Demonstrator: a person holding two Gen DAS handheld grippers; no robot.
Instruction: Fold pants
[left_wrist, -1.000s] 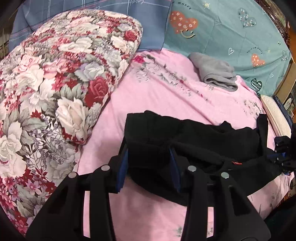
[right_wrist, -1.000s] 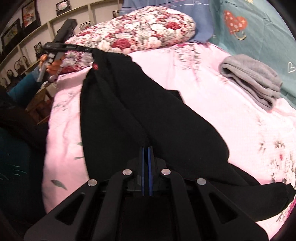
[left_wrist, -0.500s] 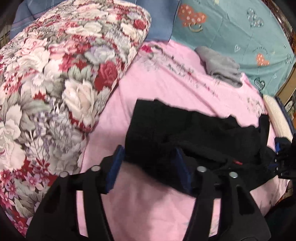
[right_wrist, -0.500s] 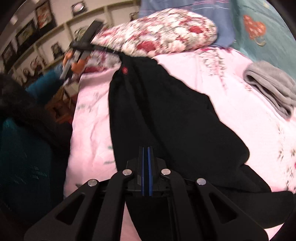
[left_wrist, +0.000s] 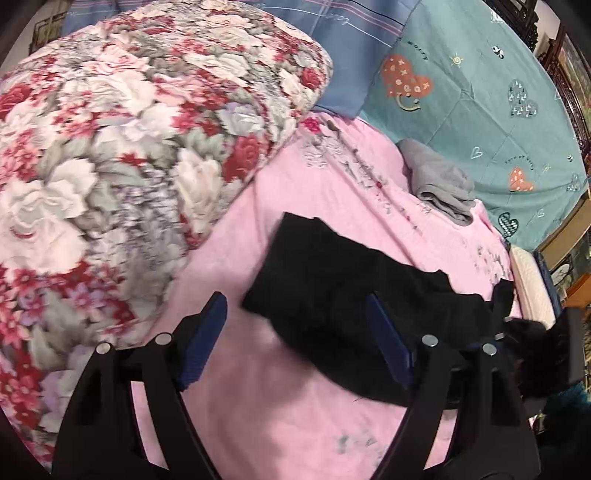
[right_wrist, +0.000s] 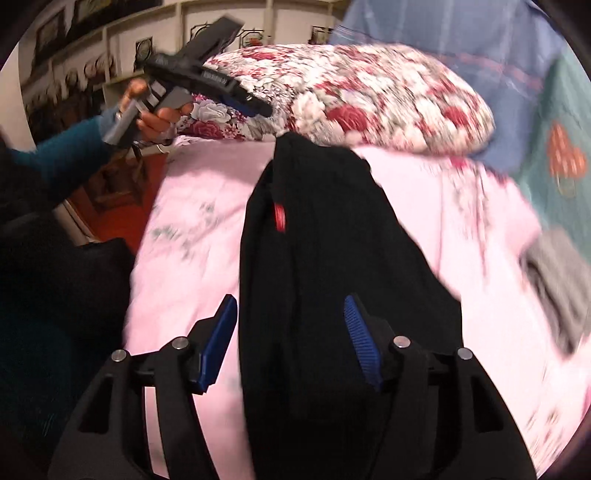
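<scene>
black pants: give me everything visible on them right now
The black pants look like soft matte fabric, laid flat in a long folded strip on the pink floral bedsheet, far end near the floral quilt. A small red tag shows near that end. Both grippers' jaws are opening; neither grips the pants.

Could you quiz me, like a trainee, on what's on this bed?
1. True or false: the black pants lie on a pink sheet.
2. What colour is the small tag on the pants?
3. The grey folded cloth lies: A) on the pants, B) apart from them, near the teal pillow.

Key: 1 true; 2 red; 3 B.
</scene>
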